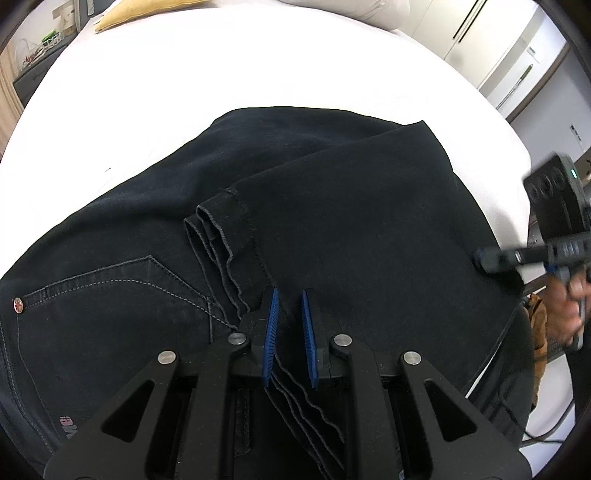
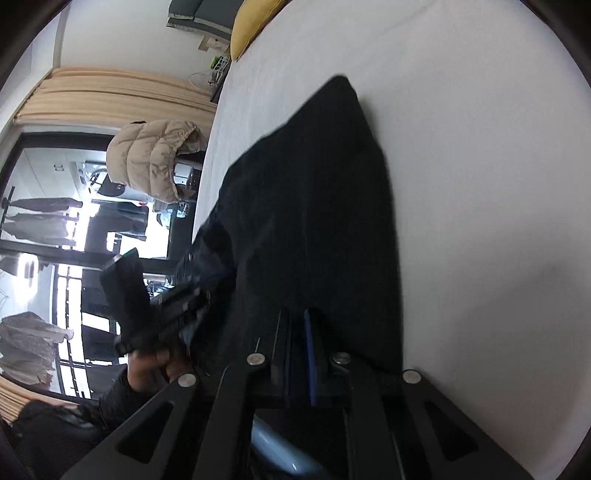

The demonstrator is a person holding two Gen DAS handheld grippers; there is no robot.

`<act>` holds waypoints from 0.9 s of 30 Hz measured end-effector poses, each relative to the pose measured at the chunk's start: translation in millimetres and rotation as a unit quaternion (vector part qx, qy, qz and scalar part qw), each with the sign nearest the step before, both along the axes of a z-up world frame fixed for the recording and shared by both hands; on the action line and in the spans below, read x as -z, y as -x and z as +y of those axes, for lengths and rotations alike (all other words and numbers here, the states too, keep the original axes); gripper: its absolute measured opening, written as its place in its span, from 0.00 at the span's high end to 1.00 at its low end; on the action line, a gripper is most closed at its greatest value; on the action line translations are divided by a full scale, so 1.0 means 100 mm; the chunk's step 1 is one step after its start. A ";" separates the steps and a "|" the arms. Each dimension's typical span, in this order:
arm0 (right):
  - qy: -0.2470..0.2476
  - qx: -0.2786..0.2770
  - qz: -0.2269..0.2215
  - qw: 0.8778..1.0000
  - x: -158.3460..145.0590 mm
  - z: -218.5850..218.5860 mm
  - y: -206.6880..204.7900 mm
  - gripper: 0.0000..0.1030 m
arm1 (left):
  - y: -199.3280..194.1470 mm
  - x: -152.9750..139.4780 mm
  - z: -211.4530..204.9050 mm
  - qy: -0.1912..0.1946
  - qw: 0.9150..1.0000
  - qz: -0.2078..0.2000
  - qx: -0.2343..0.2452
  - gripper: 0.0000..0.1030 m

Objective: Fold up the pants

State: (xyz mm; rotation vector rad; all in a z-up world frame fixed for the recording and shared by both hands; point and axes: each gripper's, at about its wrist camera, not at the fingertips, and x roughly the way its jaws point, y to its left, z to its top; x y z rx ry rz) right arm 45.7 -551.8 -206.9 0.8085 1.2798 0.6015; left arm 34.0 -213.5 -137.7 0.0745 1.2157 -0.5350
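Black pants (image 1: 314, 206) lie on a white bed (image 1: 221, 74), the legs folded back over the seat, whose back pocket (image 1: 122, 291) shows at left. My left gripper (image 1: 290, 295) holds the stacked leg hems (image 1: 221, 243) between its blue pads (image 1: 271, 325), with a narrow gap showing. My right gripper (image 1: 480, 258) grips the folded edge of the pants at the right. In the right wrist view the pants (image 2: 314, 206) run away from my right gripper (image 2: 295, 314), which is shut on the cloth; the left gripper (image 2: 221, 277) is blurred at left.
A yellow pillow (image 1: 147, 13) lies at the far end of the bed. White cabinets (image 1: 517, 66) stand at right. In the right wrist view a beige puffer jacket (image 2: 155, 158) hangs by a window with curtains (image 2: 110, 96).
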 end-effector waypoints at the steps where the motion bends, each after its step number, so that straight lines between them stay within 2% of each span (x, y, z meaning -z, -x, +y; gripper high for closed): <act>1: 0.000 0.002 0.001 1.000 -0.01 0.00 0.07 0.92 | 0.00 0.00 0.02 0.003 1.000 0.001 -0.002 0.88; 4: 0.000 0.008 0.002 1.000 -0.04 0.00 0.31 0.92 | -0.01 -0.01 0.07 0.015 1.000 0.005 -0.007 0.88; 8: 0.013 0.022 0.008 1.000 -0.07 -0.03 0.60 0.91 | -0.01 -0.08 0.25 0.057 0.998 0.016 -0.026 0.87; 10: 0.034 0.029 0.004 0.999 -0.18 0.00 0.72 0.76 | 0.04 -0.15 0.42 0.074 0.996 0.017 -0.048 0.87; 11: 0.041 0.032 -0.002 0.999 -0.24 0.01 0.77 0.57 | 0.09 -0.22 0.56 0.085 0.994 0.012 -0.061 0.87; 12: 0.039 0.040 -0.015 0.998 -0.34 0.04 0.82 0.48 | 0.16 -0.28 0.70 0.102 0.992 0.006 -0.073 0.87; 14: 0.022 0.051 -0.039 0.998 -0.48 0.07 0.86 0.39 | 0.35 -0.48 1.13 0.143 0.983 -0.019 -0.110 0.87; 15: 0.012 0.061 -0.059 0.996 -0.58 0.11 0.85 0.37 | 0.43 -0.55 1.29 0.150 0.980 -0.030 -0.126 0.87; 16: 0.001 0.064 -0.073 0.995 -0.64 0.14 0.83 0.37 | 0.57 -0.64 1.56 0.164 0.973 -0.047 -0.155 0.86; 17: -0.010 0.065 -0.086 0.994 -0.70 0.17 0.79 0.37 | 0.67 -0.69 1.76 0.176 0.967 -0.055 -0.178 0.80; 19: -0.034 0.061 -0.111 0.991 -0.80 0.30 0.66 0.37 | 0.91 -0.77 2.19 0.201 0.949 -0.068 -0.235 0.39; 20: -0.044 0.057 -0.117 0.991 -0.82 0.37 0.59 0.37 | 1.09 -0.80 2.48 0.216 0.932 -0.082 -0.279 0.08; 21: -0.057 0.047 -0.121 0.990 -0.83 0.49 0.47 0.37 | 1.21 -0.81 2.64 0.225 0.920 -0.093 -0.306 0.04; 22: -0.061 0.043 -0.121 0.990 -0.82 0.57 0.40 0.37 | 1.35 -0.82 2.83 0.235 0.906 -0.101 -0.338 0.04; 23: -0.064 0.038 -0.121 0.990 -0.81 0.63 0.34 0.37 | 1.48 -0.77 3.04 0.251 0.892 -0.092 -0.364 0.03; 24: -0.069 0.029 -0.120 0.990 -0.79 0.75 0.23 0.37 | 1.53 -0.72 3.14 0.262 0.886 -0.080 -0.375 0.03; 26: -0.078 0.023 -0.115 0.990 -0.74 0.88 0.10 0.37 | 1.67 -0.58 3.35 0.295 0.865 -0.052 -0.403 0.04; 27: -0.085 0.019 -0.109 0.990 -0.69 0.95 0.03 0.37 | 1.73 -0.50 3.43 0.303 0.857 -0.041 -0.415 0.04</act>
